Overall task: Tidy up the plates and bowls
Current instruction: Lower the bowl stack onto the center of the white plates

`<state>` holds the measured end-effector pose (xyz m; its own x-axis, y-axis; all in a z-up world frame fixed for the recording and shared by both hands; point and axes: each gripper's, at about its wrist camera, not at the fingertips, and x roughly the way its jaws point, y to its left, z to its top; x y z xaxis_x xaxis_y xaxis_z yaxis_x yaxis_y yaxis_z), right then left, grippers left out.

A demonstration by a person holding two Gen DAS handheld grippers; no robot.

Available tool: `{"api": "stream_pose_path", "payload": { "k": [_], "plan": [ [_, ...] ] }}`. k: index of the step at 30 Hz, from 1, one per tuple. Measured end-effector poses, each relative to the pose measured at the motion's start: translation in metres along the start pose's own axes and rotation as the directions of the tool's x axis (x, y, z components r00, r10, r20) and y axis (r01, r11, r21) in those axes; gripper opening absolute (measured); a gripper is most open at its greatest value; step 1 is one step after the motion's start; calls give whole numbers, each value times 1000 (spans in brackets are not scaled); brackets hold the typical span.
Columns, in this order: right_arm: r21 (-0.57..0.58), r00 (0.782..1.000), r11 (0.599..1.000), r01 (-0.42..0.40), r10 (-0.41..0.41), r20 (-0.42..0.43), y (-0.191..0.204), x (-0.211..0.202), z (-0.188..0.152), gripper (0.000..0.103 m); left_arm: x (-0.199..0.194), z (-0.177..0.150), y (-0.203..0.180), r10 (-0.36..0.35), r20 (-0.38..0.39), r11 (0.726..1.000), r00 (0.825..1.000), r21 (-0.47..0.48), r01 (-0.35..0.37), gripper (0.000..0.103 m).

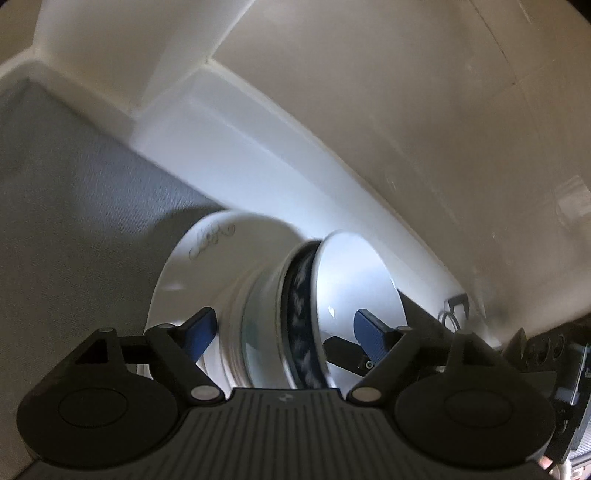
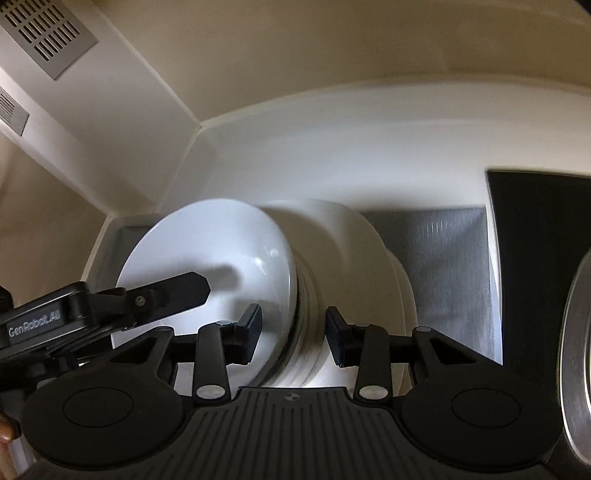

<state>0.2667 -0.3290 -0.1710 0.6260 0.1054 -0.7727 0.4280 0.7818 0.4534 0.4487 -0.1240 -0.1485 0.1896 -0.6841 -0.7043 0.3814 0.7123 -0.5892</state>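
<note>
Stack of dishes (image 1: 258,295): glossy white glazed ceramic, smooth, with specular highlights; one dark blue patterned rim (image 1: 301,317) sits within the stack. Under the stack, grey liner (image 1: 74,221): matt, finely woven texture, cloth-like. Left gripper (image 1: 284,332): matt black plastic body, ribbed, with blue pads (image 1: 201,328). Behind the stack, cabinet walls (image 2: 332,147): smooth, white, satin finish. Up and left of the stack, vent grille (image 2: 48,33): perforated grey metal. Right of the stack, a brushed metal rim (image 2: 576,350), shiny.
</note>
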Motion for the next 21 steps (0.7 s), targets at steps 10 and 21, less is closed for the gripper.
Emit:
{"api": "stream_pose_path", "payload": {
  "k": [10,21],
  "plan": [
    [139,996,986,-92,90,22,-24,-38,-12,57,-53,1,7,35,142,998,989,44,-41,102],
    [256,988,956,-145,127,84,-57,-59,-20,73,-56,-2,19,64,152,996,986,47,-72,103]
  ]
}}
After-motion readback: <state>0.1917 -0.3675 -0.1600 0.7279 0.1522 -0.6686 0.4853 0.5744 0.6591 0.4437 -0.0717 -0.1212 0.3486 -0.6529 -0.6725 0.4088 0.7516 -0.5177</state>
